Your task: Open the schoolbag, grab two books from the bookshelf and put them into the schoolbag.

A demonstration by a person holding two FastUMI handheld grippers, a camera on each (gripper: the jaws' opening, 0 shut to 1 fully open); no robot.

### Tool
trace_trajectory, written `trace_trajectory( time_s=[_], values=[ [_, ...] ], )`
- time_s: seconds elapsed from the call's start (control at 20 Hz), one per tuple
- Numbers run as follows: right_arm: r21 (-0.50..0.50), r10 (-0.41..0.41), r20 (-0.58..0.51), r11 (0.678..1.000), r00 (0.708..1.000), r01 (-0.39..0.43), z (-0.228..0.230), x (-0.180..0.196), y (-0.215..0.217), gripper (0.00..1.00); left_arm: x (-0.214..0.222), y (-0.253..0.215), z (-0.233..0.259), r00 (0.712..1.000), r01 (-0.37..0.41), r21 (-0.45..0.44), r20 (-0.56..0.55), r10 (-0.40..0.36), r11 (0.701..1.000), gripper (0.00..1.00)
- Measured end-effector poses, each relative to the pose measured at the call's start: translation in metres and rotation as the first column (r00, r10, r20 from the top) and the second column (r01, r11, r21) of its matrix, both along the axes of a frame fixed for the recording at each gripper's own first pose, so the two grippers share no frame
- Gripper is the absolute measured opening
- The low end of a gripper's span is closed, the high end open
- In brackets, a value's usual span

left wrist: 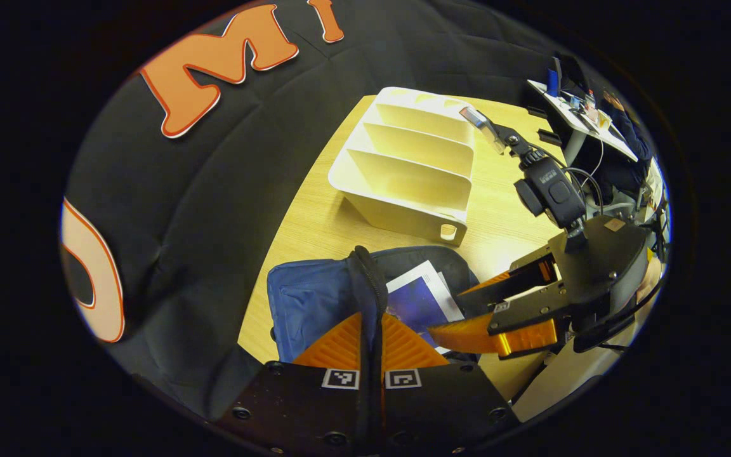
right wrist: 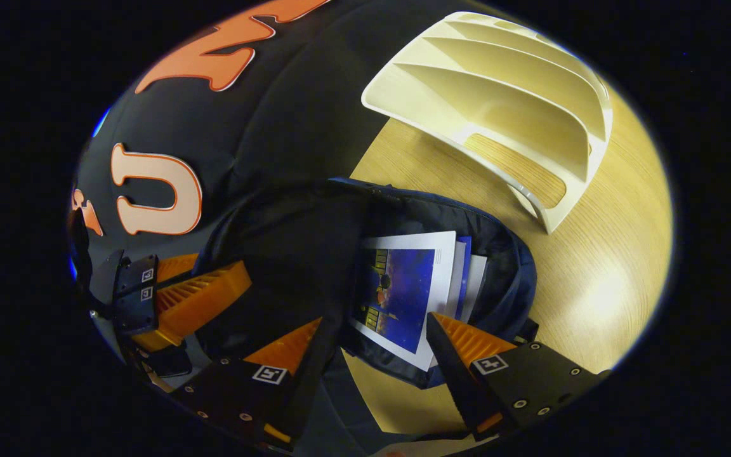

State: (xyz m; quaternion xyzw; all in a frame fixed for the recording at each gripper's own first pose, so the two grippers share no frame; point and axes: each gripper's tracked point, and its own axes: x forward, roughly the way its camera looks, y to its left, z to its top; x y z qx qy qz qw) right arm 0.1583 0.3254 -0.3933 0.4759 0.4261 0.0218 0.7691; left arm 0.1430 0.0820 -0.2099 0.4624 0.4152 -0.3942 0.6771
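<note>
Left gripper view looks down on a pale wood-grain bench (left wrist: 315, 222) that runs up against the booth's black cloth wall (left wrist: 169, 209). A cream bookshelf (left wrist: 410, 171) with slanted dividers stands on the bench, its slots bare. Nearer the camera sits the blue schoolbag (left wrist: 308, 298), mouth open, with the books (left wrist: 419, 298) showing inside it. The left gripper (left wrist: 370, 346) has its jaws closed together on the bag's dark strap (left wrist: 368, 279), which rises between the two fingers. To the right, the right gripper (left wrist: 467, 317) reaches toward the bag opening. Beyond the bench's far corner stands a small white stand (left wrist: 584, 120) with clutter on it and cables hanging below; a person's dark sleeve (left wrist: 632, 136) is near it.

Right gripper view shows the same bench (right wrist: 594, 266), glossy, with a bright patch of reflected light near its edge. The bookshelf (right wrist: 505, 108) lies above the bag, just apart from it. The schoolbag (right wrist: 511, 266) gapes wide, and the books (right wrist: 403, 292) stand in it side by side, the front one with a blue cover inside a white border. The right gripper (right wrist: 372, 346) hovers at the bag's mouth with its jaws spread apart, one finger overlapping the lower corner of the front book; whether it touches cannot be told. The left gripper (right wrist: 207, 295) shows at the left against the cloth wall (right wrist: 276, 114), by the bag's dark flap.
</note>
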Motion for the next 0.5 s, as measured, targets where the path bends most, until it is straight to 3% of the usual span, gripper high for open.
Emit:
trace_trajectory(
  time_s=[0.3,0.5],
  values=[
    [-0.064,-0.088,0.019,0.994,0.996,0.089,0.014,-0.012,-0.057,0.90,0.001,0.005,-0.003,0.999,-0.042,-0.029,-0.004,0.042,0.999,0.01],
    [-0.060,-0.080,0.028,0.995,0.996,0.081,0.024,-0.017,-0.071,0.90,-0.009,0.002,-0.013,0.997,-0.068,-0.023,-0.036,0.067,0.997,0.02]
  ],
)
